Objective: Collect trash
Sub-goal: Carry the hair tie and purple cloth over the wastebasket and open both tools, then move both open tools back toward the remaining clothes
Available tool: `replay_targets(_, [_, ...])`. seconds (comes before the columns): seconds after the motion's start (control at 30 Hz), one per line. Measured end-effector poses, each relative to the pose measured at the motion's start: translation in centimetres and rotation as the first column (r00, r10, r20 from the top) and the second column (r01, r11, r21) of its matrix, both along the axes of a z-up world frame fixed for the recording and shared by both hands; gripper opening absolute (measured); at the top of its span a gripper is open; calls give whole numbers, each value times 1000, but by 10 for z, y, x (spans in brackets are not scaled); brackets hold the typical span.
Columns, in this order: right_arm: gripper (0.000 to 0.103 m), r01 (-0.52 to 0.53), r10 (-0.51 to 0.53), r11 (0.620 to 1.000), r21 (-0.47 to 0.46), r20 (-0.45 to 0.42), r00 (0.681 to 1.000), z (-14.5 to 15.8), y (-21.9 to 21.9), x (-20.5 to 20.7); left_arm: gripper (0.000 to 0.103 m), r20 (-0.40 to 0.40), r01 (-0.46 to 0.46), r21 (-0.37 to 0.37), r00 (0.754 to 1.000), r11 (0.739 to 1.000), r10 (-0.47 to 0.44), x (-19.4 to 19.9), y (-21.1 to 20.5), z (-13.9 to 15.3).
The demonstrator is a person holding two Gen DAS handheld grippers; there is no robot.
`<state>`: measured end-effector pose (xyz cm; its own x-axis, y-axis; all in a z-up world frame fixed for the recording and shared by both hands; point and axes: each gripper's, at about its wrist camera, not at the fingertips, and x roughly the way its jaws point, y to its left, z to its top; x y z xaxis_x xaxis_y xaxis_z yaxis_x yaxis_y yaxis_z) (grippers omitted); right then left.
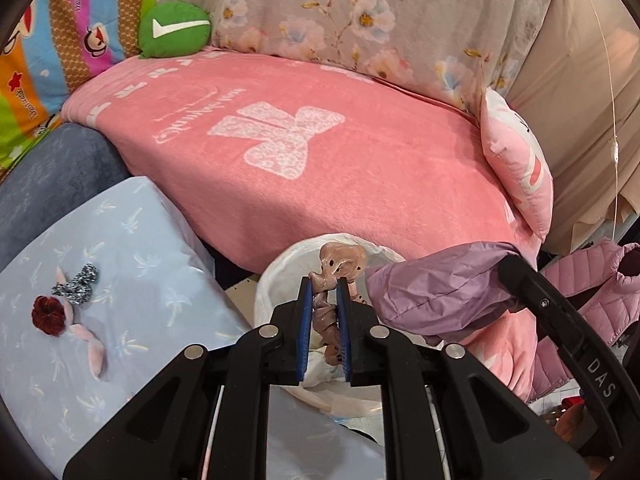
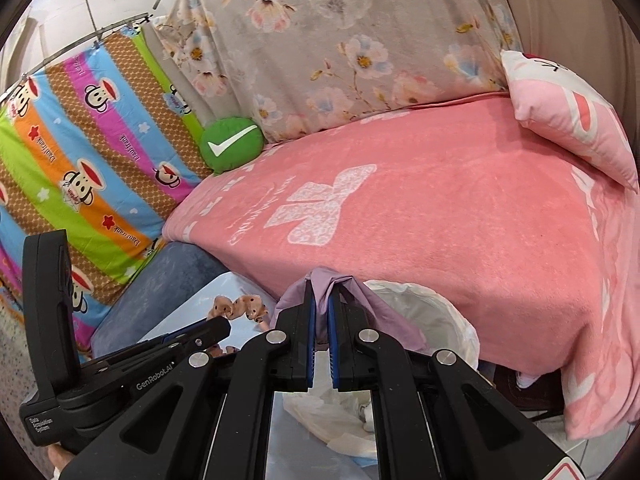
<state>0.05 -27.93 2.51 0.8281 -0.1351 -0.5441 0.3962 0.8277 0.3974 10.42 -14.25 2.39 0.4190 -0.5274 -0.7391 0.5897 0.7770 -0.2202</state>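
My left gripper (image 1: 324, 280) is shut on a tan, dark-dotted scrunchie (image 1: 334, 276) and holds it over a white-lined trash bin (image 1: 276, 276). My right gripper (image 2: 320, 292) is shut on a lilac piece of fabric (image 2: 372, 308), held beside the same bin (image 2: 432, 308). The lilac fabric (image 1: 436, 292) also shows in the left wrist view, at the right of the bin. The tan scrunchie (image 2: 240, 308) shows in the right wrist view, in the left gripper's jaws.
A light blue cushion (image 1: 120, 280) at the left carries a red scrunchie (image 1: 48, 314), a silver one (image 1: 78, 284) and a pink strip (image 1: 94, 350). A pink blanket (image 1: 320, 160) covers the sofa behind, with a green round pillow (image 1: 174, 28) and a pink pillow (image 1: 516, 160).
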Motion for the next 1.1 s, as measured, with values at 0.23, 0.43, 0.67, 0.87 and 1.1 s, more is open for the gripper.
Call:
replay_targets(0.23, [12,12,-12,1000,11,-16,1000,-9,-6,2,79,48,-30,-7,998,1000,30,-4,-5,-2])
replay_targets(0.43, [34,10,-10,1000,10,-25,1000,-13,-3,8,80,45,-68,6,997,998,68,4,6,-5])
replay_targets(0.67, [35,-20,20,1000,6,-39,999,-15,9,17,80,27,-104,2,994,995,104,9,19,-10])
replay_targets(0.87, [35,-48,47,999,-7,-57,997,-17,22,23,80,16,-131,-4,991,991,131,12,33,-12])
replay_targets(1.1, [35,-87,85,996,-16,-78,993,-21,41,28,80,14,-180,-8,984,984,180,13,55,-16])
